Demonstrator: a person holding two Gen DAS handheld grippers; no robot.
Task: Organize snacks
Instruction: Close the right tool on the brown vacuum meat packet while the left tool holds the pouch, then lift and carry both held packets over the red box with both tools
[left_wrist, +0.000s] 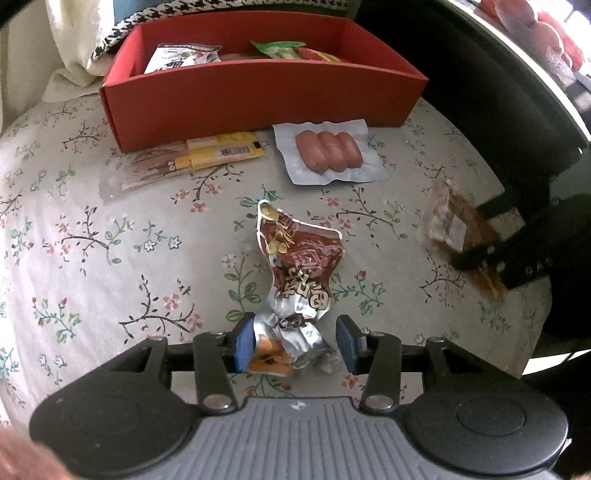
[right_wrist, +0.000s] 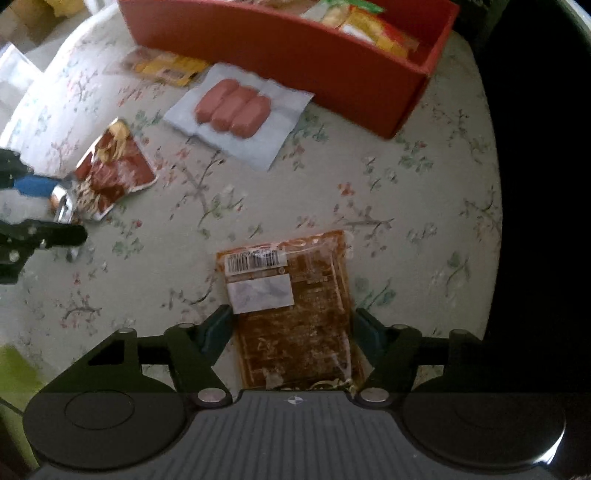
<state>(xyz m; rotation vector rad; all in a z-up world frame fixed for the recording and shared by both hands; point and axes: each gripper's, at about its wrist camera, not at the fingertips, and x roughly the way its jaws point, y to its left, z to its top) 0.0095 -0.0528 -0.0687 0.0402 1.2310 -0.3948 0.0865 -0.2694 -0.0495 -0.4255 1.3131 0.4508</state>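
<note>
Red box at 12 o'clock, sausage pack in front. Left gripper released, straddling crumpled brown packet, long axis 12–6. Right gripper straddles flat brown pack; contact unclear.

Right-wrist view blurred; red box cut off at top

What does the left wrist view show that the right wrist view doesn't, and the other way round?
Only the left wrist view: the white-and-black packet at the left end of the red box, and the crumpled silver bottom of the brown snack bag between the left gripper pads. Only the right wrist view: the barcode label on the flat brown packet between the right gripper pads. Both share the sausage pack, the yellow stick packets and the floral cloth.
</note>
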